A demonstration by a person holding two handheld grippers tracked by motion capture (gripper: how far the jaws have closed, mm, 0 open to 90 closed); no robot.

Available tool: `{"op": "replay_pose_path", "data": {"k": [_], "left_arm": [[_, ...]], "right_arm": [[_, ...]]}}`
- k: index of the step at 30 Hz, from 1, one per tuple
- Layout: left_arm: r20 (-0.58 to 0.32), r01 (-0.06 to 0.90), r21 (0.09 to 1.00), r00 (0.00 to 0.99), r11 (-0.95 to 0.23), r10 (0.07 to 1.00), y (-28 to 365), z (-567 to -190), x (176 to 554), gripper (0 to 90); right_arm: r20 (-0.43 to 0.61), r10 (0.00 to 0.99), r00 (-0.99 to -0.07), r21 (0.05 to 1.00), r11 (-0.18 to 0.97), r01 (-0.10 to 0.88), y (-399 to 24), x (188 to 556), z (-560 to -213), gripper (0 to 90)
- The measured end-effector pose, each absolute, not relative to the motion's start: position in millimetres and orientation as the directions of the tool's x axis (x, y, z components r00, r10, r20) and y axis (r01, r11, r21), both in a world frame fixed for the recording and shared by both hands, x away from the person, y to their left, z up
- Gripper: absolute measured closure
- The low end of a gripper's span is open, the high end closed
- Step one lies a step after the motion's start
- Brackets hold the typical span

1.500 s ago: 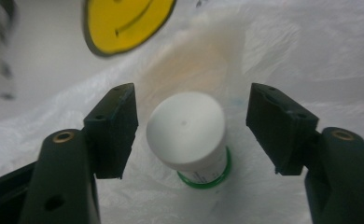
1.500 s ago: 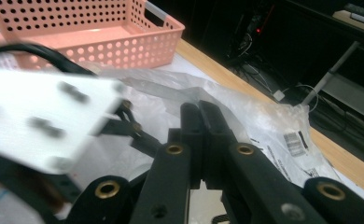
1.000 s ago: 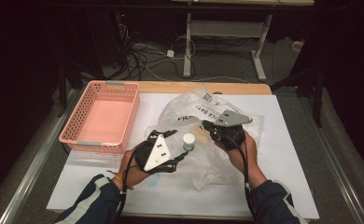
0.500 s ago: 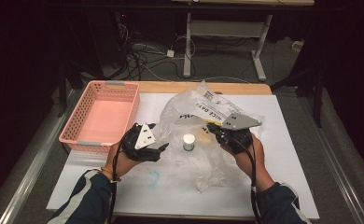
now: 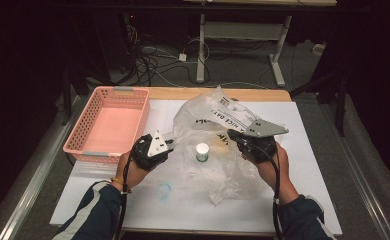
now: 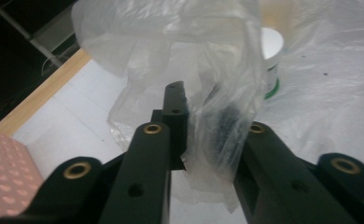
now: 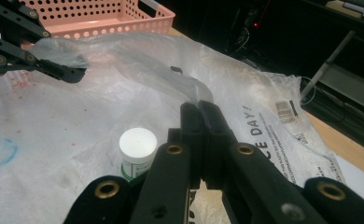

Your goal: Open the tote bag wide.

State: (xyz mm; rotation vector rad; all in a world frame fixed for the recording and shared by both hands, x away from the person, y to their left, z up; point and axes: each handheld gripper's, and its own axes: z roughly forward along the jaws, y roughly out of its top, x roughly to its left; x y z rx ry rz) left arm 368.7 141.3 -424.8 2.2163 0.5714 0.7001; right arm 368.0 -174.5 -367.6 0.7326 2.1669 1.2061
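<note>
Now | both tongs [image 5: 170, 143] [image 5: 233, 134] clamp plastic bag [image 5: 210, 112] edges | bottle [image 5: 202, 151] inside

Bag [image 6: 217, 70] film veils one left tool [image 6: 203, 121] jaw; jar [image 6: 271, 60] label blurred.

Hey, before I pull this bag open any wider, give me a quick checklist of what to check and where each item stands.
1. Left gripper pinching the bag: ok, film sits between its jaws.
2. Right gripper clamped on the bag's other edge: ok, jaws together on film.
3. Jar upright inside the bag: ok.
4. Jar lid on: ok.
5. Basket apart from the bag: ok.
6. Film tearing at the jaws: cannot tell.
</note>
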Motion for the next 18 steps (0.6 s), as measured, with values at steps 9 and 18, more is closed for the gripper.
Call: {"op": "replay_pose_path", "data": {"k": [9, 18], "left_arm": [[0.307, 0.167, 0.733, 0.783, -0.659, 0.541, 141.6, -428.1, 365.2, 85.0], [0.315, 0.151, 0.720, 0.798, -0.677, 0.513, 139.2, -431.6, 362.4, 84.9]], "right_arm": [[-0.224, 0.662, -0.715, 0.867, 0.471, 0.164, -179.1, 340.2, -369.9, 50.2], [-0.216, 0.578, -0.787, 0.865, 0.487, 0.121, -200.7, 289.2, -380.6, 35.2]]}}
